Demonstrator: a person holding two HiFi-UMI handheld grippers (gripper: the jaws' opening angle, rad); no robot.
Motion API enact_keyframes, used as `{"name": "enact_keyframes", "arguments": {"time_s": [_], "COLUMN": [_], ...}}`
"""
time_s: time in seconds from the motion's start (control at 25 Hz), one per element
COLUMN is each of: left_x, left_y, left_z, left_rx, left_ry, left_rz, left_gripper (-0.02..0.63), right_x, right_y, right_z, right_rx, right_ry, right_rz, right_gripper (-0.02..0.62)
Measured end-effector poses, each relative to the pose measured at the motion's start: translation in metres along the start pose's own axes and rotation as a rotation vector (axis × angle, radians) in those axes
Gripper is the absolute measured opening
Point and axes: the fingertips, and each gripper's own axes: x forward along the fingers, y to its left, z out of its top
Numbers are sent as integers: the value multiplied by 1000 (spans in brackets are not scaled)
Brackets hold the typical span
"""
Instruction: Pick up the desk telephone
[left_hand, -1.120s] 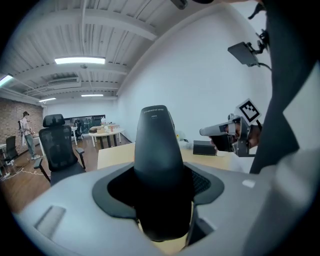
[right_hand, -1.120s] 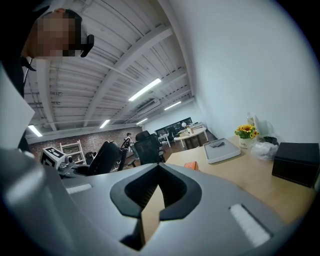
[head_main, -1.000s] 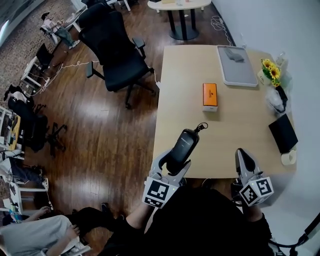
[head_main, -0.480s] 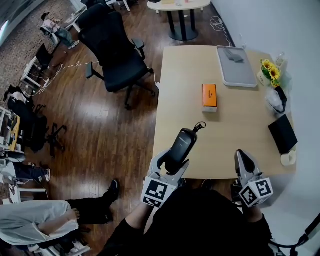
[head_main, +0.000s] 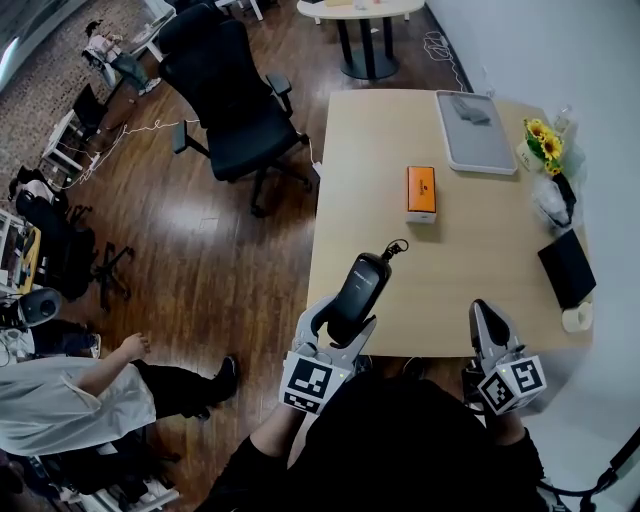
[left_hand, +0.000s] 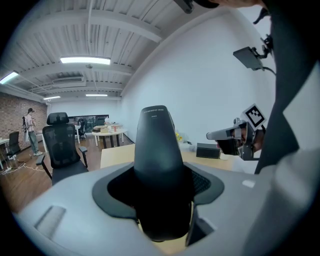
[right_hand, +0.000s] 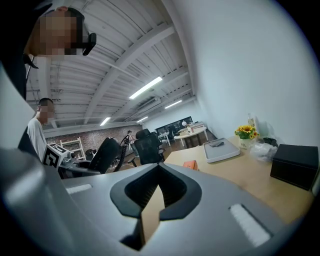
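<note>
My left fingers (left_hand: 70, 200): clamped on the upright black telephone handset (left_hand: 159, 165)
My right fingers (right_hand: 225, 200): closed together, holding nothing
Surface (head_main: 470, 230): beneath both

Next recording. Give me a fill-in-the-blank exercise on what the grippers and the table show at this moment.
The left gripper is shut on a black telephone ____.
The right gripper holds ____.
The box on the table is ____ in colour.
Beside the grey tray stands a pot of yellow ____.
Missing words: handset; nothing; orange; flowers.
</note>
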Motion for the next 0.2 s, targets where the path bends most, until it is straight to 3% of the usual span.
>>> {"name": "enact_keyframes", "arguments": {"time_s": [0.2], "left_x": [1], "left_y": [2], "left_z": [-2], "left_rx": [-13], "left_ry": [6], "left_rz": [7], "left_gripper": [262], "right_x": [0], "right_y": [-2], "right_z": [-1], "right_rx": [-2], "right_ry": [-1], "right_rz": [-1], "right_gripper": [0]}}
